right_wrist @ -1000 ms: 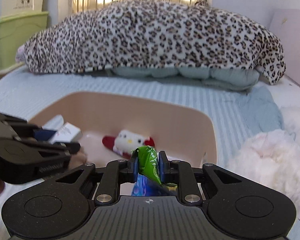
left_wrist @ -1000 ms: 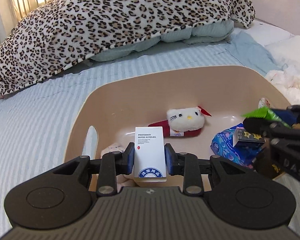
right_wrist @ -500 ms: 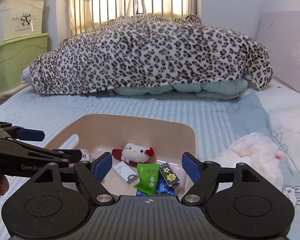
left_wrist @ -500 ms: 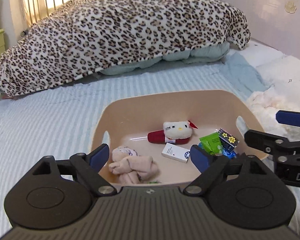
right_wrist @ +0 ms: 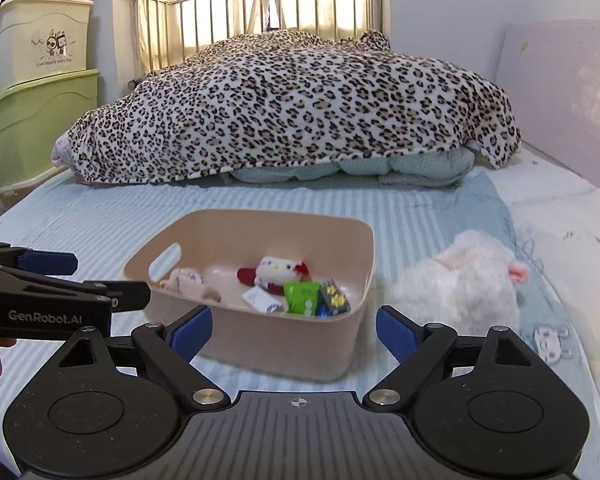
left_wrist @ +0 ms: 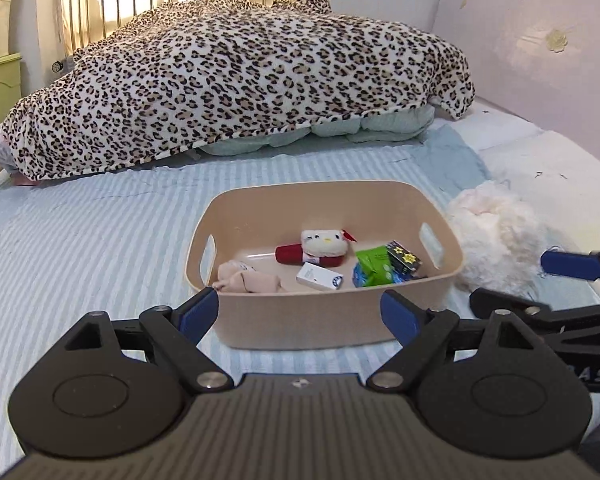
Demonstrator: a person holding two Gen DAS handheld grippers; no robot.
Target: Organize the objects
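So, going left to right in the left wrist view: the left gripper (left_wrist: 300, 314) sits at the bottom centre with its blue pads spread wide and nothing between them. Just above it, in the middle of the frame, is the beige basket (left_wrist: 320, 320) on the striped blue bedsheet (left_wrist: 80, 248).

Inside the basket, at the left end, there's a bundle of pinkish socks (left_wrist: 248, 280). Next comes the kitty plush (left_wrist: 324, 242) lying on its red body toward the back, with a small white box (left_wrist: 319, 277) flat in front of it. At the right end is the green packet (left_wrist: 374, 262), and a dark starry box (left_wrist: 404, 260) is touching it on the right, both on top of something blue.

Right of the basket, just beside its wall, is a fluffy white plush (left_wrist: 496, 236). At the far right edge the right gripper (left_wrist: 540, 284) pokes in.

The right wrist view has the same layout — the left gripper (right_wrist: 108, 280) comes in from the left edge, the basket (right_wrist: 260, 336) is mid-frame, and the right gripper (right_wrist: 294, 330) at bottom centre is also spread wide and empty. Both are short of the basket, touching none of the items.

The leopard blanket (right_wrist: 300, 108) fills the upper middle, with green and cream storage bins (right_wrist: 36, 80) at upper left.
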